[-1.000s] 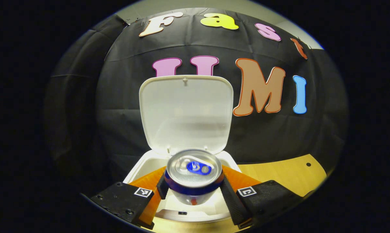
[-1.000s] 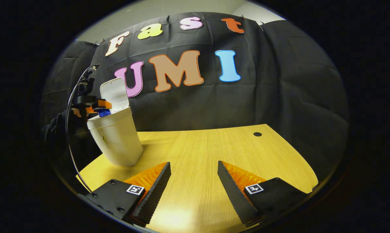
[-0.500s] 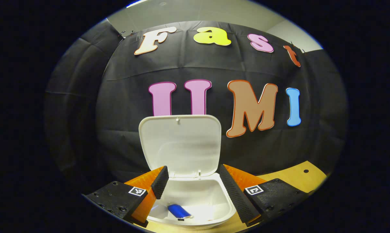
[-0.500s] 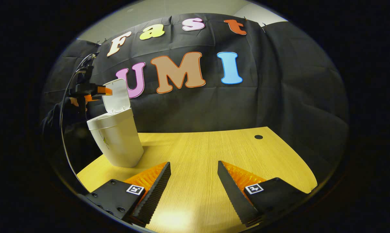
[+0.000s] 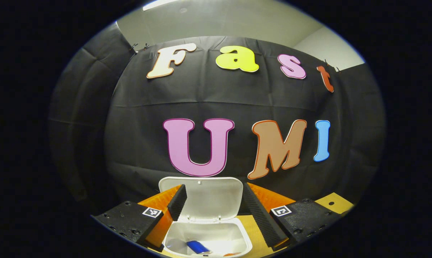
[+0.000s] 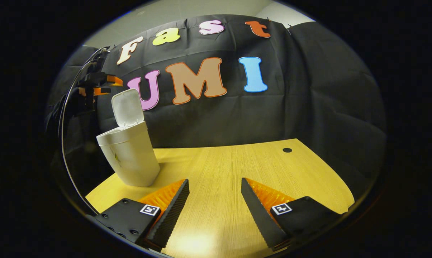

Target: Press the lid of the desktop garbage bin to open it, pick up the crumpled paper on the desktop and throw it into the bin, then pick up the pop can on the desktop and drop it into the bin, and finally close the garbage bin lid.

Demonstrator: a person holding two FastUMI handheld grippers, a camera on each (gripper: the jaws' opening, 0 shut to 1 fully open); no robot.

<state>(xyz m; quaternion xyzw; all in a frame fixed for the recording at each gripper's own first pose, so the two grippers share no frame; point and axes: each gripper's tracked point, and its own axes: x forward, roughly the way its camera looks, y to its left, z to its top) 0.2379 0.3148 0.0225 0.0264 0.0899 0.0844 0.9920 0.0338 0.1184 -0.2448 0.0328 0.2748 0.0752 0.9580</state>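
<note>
Blue pop can [image 5: 198, 247] lies inside the open-lidded garbage bin [image 5: 245, 237].

We see black cloth [image 6: 273, 107] draped as the booth's wall, creased and clipped along its top edge. Above it runs a pale wall [image 5: 219, 25]. The wooden bench [image 6: 237, 168] has a small dark hole [image 6: 287, 150] near its far right corner.

One bin [image 6: 129, 154], one can [image 5: 198, 247], two tools [image 5: 212, 209].
</note>
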